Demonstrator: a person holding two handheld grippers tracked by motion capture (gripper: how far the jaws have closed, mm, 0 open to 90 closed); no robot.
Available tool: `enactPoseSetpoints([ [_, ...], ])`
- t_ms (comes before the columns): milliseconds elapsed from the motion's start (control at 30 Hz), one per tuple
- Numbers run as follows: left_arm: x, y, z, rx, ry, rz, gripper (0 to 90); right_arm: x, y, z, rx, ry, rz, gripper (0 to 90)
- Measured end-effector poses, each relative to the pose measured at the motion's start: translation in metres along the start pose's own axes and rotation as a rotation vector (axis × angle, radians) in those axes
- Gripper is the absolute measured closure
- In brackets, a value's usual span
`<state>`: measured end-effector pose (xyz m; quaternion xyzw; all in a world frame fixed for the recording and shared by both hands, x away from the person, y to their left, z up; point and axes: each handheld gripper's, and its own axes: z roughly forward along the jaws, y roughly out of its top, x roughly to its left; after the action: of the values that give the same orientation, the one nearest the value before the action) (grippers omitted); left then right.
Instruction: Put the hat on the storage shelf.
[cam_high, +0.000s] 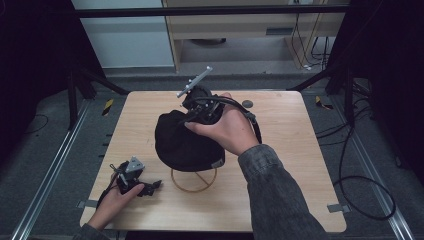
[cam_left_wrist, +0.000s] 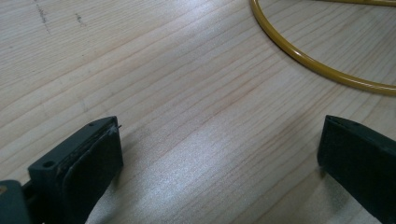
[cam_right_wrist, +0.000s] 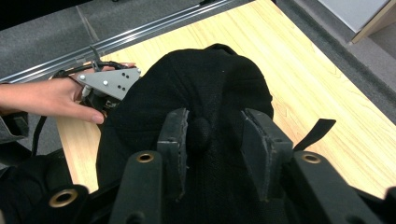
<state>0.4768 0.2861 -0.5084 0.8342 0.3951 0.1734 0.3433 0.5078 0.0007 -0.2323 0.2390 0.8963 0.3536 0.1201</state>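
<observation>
Over the middle of the desk (cam_high: 280, 150), the right hand-held gripper (cam_right_wrist: 215, 140) points down onto the crown of a black cap (cam_right_wrist: 205, 79). Its two black jaws stand a little apart, one on each side of the small round button at the top of the cap; a gap shows between the pads and that button, so they straddle it without pressing on it, and the jaws grip nothing. Seen from the high view, the right hand (cam_high: 227, 127) wraps around this hand-held gripper (cam_high: 202, 112) just above the cap (cam_high: 185, 145), with the grey plate sticking up behind it. The cap is a dark, dome-shaped piece of woven cloth, perched on a thin yellow wire stand (cam_high: 194, 182) whose ring base rests on the desk near its front half. A black strap (cam_right_wrist: 317, 130) hangs off one side of the cap and lies over the wood. At the front left of the desk, the left hand-held gripper (cam_high: 150, 187) lies low on the surface in the left hand (cam_high: 112, 202), well apart from the cap. Its own view shows the jaws wide apart with bare wood grain between them and nothing held; the yellow ring (cam_left_wrist: 317, 65) of the stand curves across the desk ahead of it.
</observation>
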Motion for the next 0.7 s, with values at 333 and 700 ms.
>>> enactPoseSetpoints([
  [333, 0.0000, 0.0000, 0.0000, 0.000, 0.000, 0.000, 0.0, 0.0041, -0.0045, 0.0006, -0.001, 0.007, 0.002, 53.3],
  [700, 0.0000, 0.0000, 0.0000, 0.000, 0.000, 0.000, 0.0, 0.0054, -0.0094, -0.0001, -0.009, 0.016, -0.001, 51.9],
])
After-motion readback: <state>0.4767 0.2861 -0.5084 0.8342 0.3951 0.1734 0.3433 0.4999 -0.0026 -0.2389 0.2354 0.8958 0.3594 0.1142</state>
